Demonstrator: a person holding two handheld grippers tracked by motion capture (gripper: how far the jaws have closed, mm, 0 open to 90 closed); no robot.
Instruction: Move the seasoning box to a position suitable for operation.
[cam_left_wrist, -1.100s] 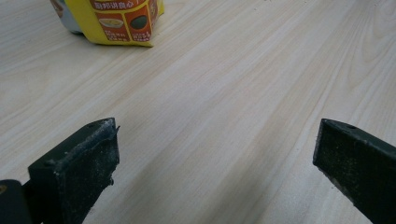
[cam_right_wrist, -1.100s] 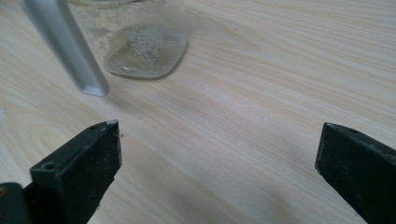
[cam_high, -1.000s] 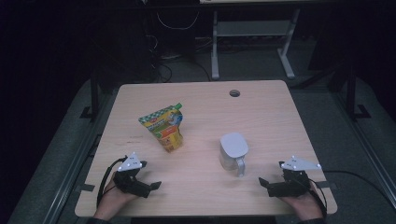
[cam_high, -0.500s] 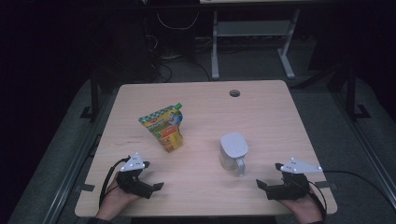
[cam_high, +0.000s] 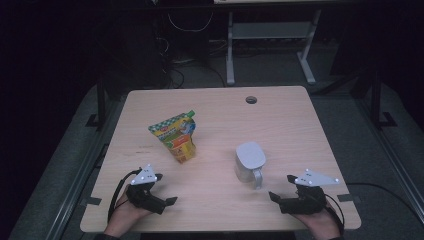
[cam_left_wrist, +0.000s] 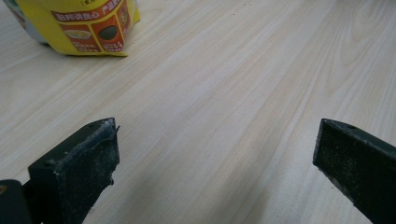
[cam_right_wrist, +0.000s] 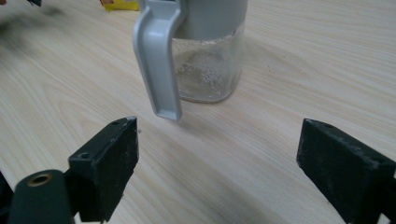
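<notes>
Facing the clear glass jug with grey lid and handle (cam_right_wrist: 205, 51), right hand-held gripper (cam_right_wrist: 217, 163) released, jaws just closing slightly on nothing; left hand-held gripper (cam_left_wrist: 215, 172) released near the yellow pouch (cam_left_wrist: 79, 25) on the pale wooden bench (cam_high: 300, 125).

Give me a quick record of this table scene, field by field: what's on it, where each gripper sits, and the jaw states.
table: light wood, round hole near far edge
pouch: yellow and green, standing left of centre
jug: clear with grey lid and handle, right of centre, handle toward the right gripper
left gripper: near front edge, jaws open, nothing between them
right gripper: near front edge, facing the jug, jaws wide, just closing slightly, nothing between them
</notes>
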